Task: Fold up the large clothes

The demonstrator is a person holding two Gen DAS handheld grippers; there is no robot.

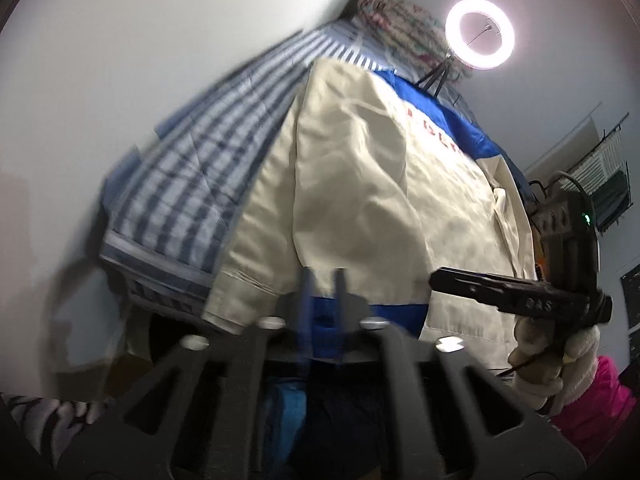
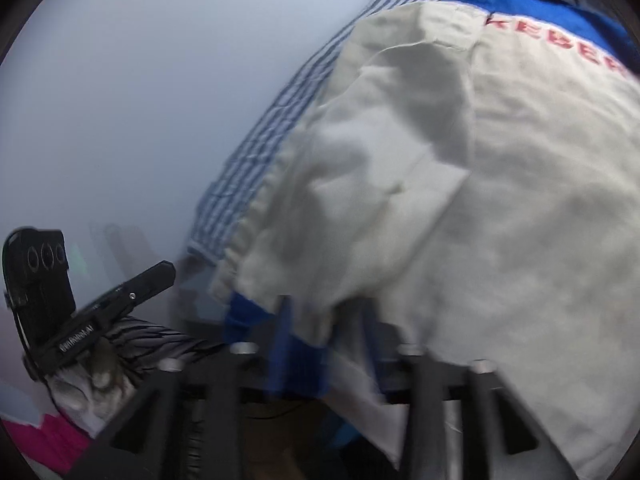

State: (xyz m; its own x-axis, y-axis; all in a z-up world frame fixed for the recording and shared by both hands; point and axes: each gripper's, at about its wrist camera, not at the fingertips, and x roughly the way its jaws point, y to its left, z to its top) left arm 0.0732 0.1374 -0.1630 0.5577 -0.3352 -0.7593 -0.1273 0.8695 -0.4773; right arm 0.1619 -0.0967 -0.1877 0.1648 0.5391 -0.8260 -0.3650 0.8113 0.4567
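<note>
A cream jacket (image 1: 360,184) with a blue yoke, a blue hem and red letters lies spread on a striped bed cover (image 1: 188,168). At its near hem, my left gripper (image 1: 323,304) stands open, the fingers a little apart with blue hem cloth (image 1: 322,320) showing between and behind them. In the right wrist view, my right gripper (image 2: 328,320) is open over the same jacket (image 2: 500,200); a cream fold and the blue hem (image 2: 240,316) hang between its blurred fingers. I cannot see either pair of pads pressing on the cloth. Gloved hands (image 1: 560,360) hold both grippers.
A lit ring light (image 1: 479,34) on a small tripod stands at the bed's far end beside a patterned bundle (image 1: 400,28). A white wall runs along the left. Pink cloth (image 1: 600,396) lies low right, and a dark rack (image 1: 604,188) stands behind.
</note>
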